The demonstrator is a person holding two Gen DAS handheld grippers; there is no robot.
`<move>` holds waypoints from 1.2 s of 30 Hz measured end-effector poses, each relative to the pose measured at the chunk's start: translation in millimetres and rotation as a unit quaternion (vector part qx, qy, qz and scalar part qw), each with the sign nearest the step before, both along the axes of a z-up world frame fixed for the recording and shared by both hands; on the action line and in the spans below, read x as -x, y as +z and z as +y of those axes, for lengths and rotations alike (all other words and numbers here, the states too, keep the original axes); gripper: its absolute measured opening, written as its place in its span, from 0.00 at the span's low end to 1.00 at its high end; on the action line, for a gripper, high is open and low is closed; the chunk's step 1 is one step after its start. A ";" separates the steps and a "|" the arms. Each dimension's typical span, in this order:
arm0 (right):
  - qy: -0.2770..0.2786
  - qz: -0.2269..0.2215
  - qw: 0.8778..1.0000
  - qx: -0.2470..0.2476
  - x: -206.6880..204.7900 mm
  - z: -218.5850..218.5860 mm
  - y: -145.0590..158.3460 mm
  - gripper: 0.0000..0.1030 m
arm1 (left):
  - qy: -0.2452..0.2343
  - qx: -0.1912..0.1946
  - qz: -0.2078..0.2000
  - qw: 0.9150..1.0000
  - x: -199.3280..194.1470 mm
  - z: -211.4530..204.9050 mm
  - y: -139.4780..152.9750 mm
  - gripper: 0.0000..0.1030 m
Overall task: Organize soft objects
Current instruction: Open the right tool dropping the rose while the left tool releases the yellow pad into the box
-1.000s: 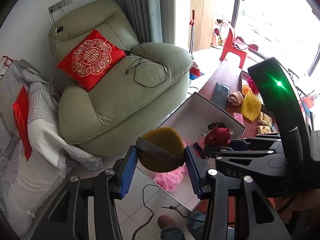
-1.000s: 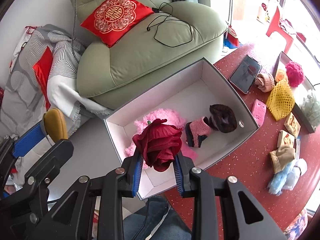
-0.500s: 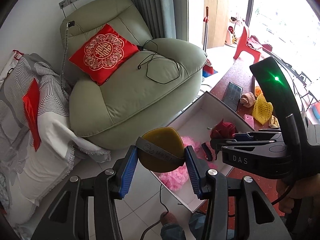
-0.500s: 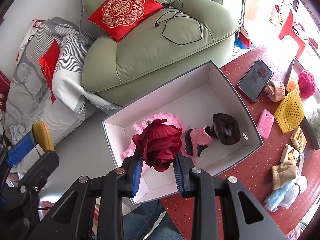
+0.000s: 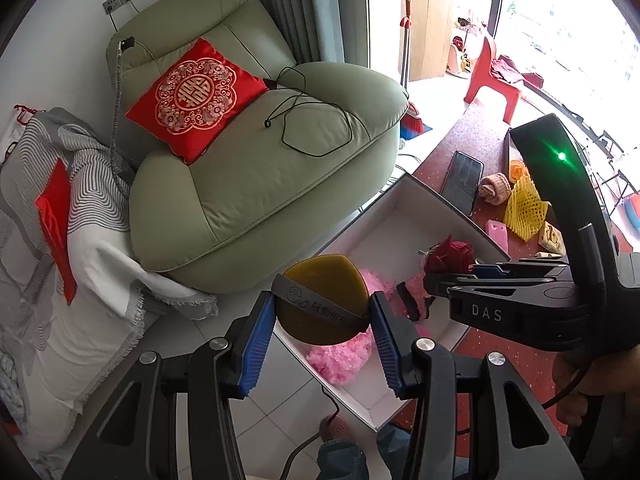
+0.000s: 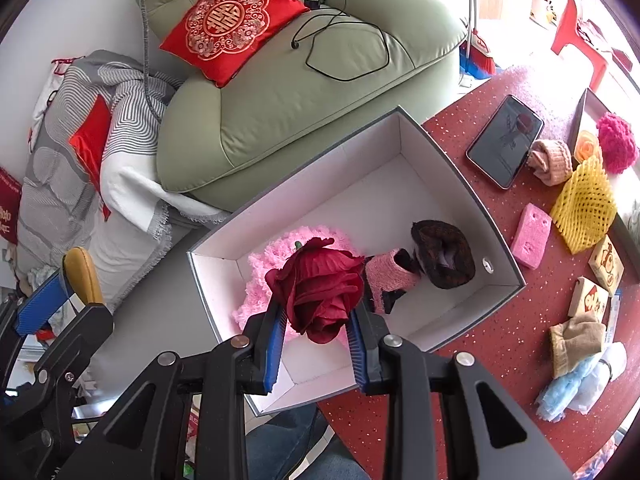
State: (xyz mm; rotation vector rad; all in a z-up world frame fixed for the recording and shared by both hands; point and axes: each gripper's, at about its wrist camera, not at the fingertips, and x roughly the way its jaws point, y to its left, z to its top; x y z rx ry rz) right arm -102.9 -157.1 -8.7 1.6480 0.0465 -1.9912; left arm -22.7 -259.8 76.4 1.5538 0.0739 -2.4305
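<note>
My left gripper [image 5: 320, 320] is shut on a mustard-yellow soft pad with a grey band [image 5: 324, 304], held above the near-left corner of the white box [image 5: 420, 196]. My right gripper [image 6: 316, 328] is shut on a dark red fabric rose [image 6: 320, 284], held over the near part of the white box [image 6: 496, 220]. Inside the box lie a pink fluffy piece [image 6: 264, 264], a pink sock [image 6: 390, 276] and a dark brown knit piece [image 6: 444, 256]. The rose [image 5: 448, 256] and the right gripper [image 5: 480, 276] also show in the left wrist view.
The box sits on a red table [image 6: 500, 360], overhanging its edge. On the table: a phone [image 6: 504, 140], pink sponge [image 6: 532, 236], yellow foam net [image 6: 584, 204], beige knit roll [image 6: 554, 160], magenta pompom [image 6: 618, 142], tan sock [image 6: 576, 340], blue-white bundle [image 6: 580, 384]. A green armchair [image 5: 256, 168] stands behind.
Both grippers have pulled back and up a little, so the box and armchair sit farther into view. Both keep their hold; the rose stays over the box.
</note>
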 end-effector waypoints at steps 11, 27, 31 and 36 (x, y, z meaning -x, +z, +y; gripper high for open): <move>-0.022 -0.006 1.000 0.008 10.2 9.9 -4.4 0.31 | -0.006 -0.008 -0.018 1.000 11.1 1.1 -9.0 0.48; -0.083 0.008 0.994 0.077 24.8 30.1 6.0 0.31 | 0.000 0.003 -0.017 1.000 14.5 -10.3 -4.6 0.48; -0.098 -0.014 0.992 0.076 22.5 35.9 -10.0 0.31 | 0.006 -0.018 -0.052 0.998 18.1 -14.6 -30.5 0.48; -0.097 -0.033 0.993 0.063 23.4 29.0 -29.7 0.31 | -0.001 -0.033 -0.082 0.996 30.0 -8.8 -59.3 0.48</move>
